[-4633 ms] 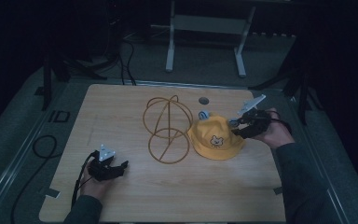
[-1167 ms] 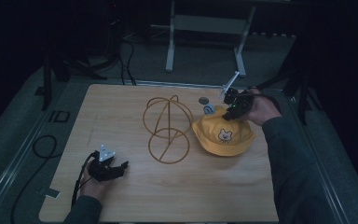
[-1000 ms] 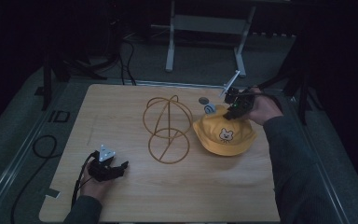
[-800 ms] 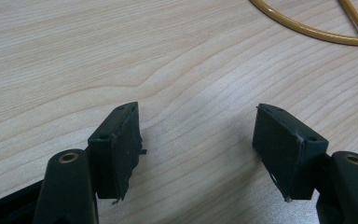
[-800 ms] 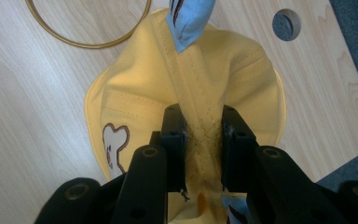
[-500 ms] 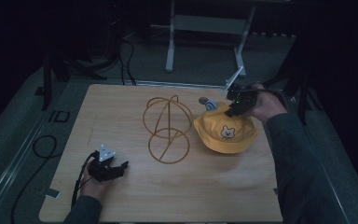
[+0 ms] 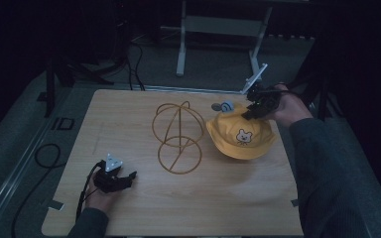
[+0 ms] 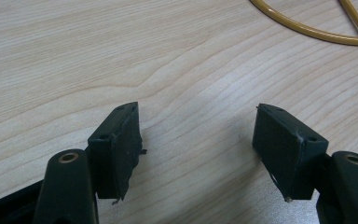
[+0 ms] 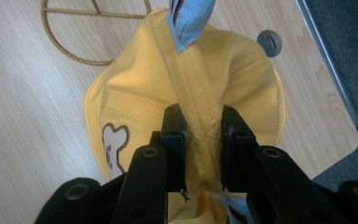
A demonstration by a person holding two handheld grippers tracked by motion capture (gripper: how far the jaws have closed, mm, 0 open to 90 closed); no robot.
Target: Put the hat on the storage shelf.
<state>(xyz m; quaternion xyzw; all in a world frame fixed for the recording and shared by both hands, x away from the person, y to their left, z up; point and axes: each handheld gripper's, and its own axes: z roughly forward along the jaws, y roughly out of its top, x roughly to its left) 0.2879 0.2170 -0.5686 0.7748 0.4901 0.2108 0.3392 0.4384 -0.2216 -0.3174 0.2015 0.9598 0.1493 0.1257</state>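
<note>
Two grippers in play: right gripper was clamped on a fold of the yellow hat, lifting its brim near the table's far right edge, w/ the crown sagging on the wood just beside the wire stand. Left gripper sat wide apart & idle by the near left corner. Step looked like pick-up and carry. Next move prob needs hat raised clear, then swung over the stand's dome & lowered w/o knocking it
</note>
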